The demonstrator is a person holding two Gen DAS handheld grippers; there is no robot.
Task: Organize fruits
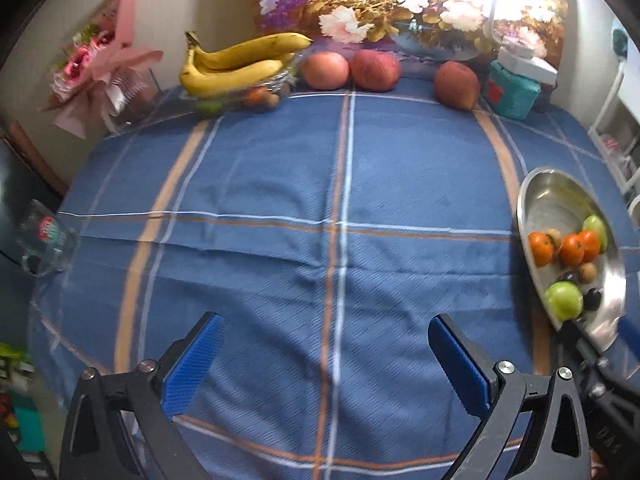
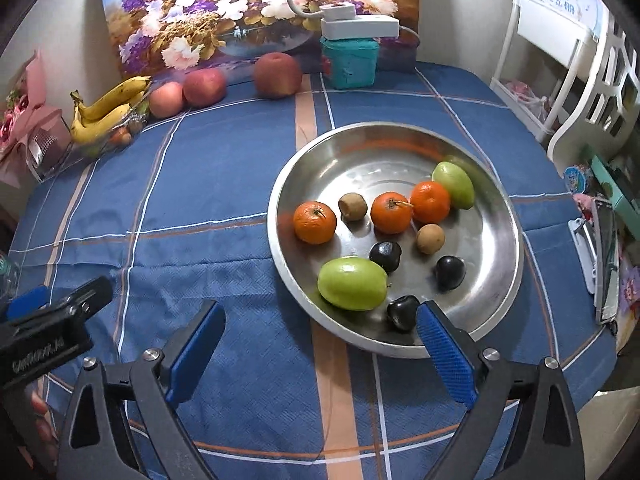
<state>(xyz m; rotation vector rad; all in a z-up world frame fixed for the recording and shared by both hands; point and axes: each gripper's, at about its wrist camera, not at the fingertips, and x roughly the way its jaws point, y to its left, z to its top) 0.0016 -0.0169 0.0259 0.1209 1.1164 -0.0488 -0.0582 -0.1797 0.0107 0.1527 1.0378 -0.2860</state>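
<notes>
1. Over the blue checked cloth on the counter [image 2: 224, 248], my right tongs [image 2: 320, 344] hang with their blue-padded jaws spread wide and nothing between them.
2. Just ahead of the right tongs sits the round stainless-steel tray [image 2: 496, 216]; its near rim lies between my fingertips, and my right pad overlaps that rim in view without gripping it.
3. Inside the tray lie three orange tangerines [image 2: 315, 222], two green oval fruits [image 2: 352, 283], two small brown fruits [image 2: 353, 207] and three dark plum-like fruits [image 2: 385, 256]; one dark fruit rests just beside my right pad.
4. My left tongs [image 1: 326, 356] are likewise wide open and empty, over bare cloth, with the same tray well off to their right.
5. Along the far edge of the counter stand a yellow banana bunch [image 1: 236, 64] on a clear bowl and three red apples [image 1: 325, 70], well apart from both tongs.
</notes>
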